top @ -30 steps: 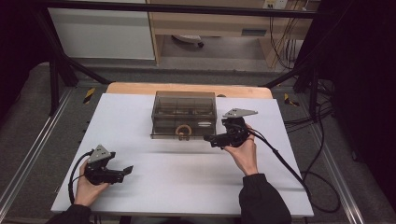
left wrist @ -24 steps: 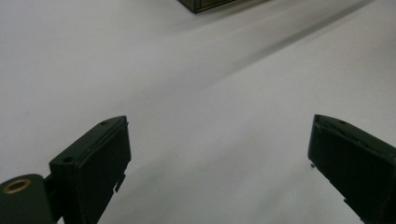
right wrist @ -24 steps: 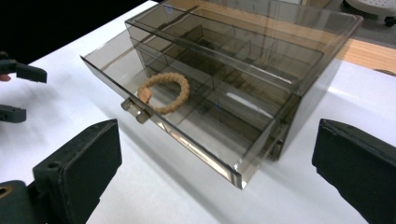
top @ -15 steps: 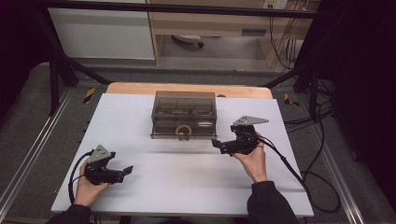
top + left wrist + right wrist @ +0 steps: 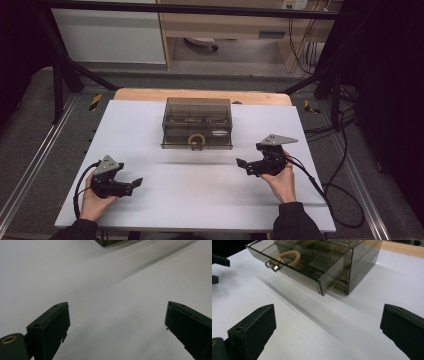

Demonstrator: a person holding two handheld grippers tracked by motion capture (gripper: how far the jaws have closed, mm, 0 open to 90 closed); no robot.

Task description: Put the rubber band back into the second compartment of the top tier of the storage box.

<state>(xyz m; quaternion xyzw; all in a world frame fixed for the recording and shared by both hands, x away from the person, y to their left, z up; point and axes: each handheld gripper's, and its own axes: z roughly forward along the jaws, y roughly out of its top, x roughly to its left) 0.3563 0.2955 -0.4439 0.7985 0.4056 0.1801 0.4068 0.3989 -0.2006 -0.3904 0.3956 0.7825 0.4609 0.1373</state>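
- The smoked plastic drawer box [image 5: 197, 122] stands near the far edge of the tabletop [image 5: 200, 200], about in the middle between the left and right edges.
- Its lower drawer [image 5: 294, 267] is pulled out a little toward the person; the right gripper view shows the drawer front standing proud of the box body.
- A rope loop handle [image 5: 288, 256] hangs on the drawer front, fixed with small metal ends.
- The right gripper [image 5: 250, 166] rests low over the tabletop toward the right edge, well apart from the box, with its jaws wide open and holding nothing.
- The left gripper [image 5: 134, 182] lies near the front left corner, jaws also spread open and empty, and the box is far from it.
- I judge that the work concerns this drawer, either to open it more or to push it in.
- Risk one: the box looks light and nothing holds it, so a push or a pull on the drawer could slide the whole box over the smooth white surface.
- Risk two: the rope loop is soft and thin, so the jaws could close beside it and miss it.
- Risk three: a push on one corner of the front could turn the drawer and jam it.
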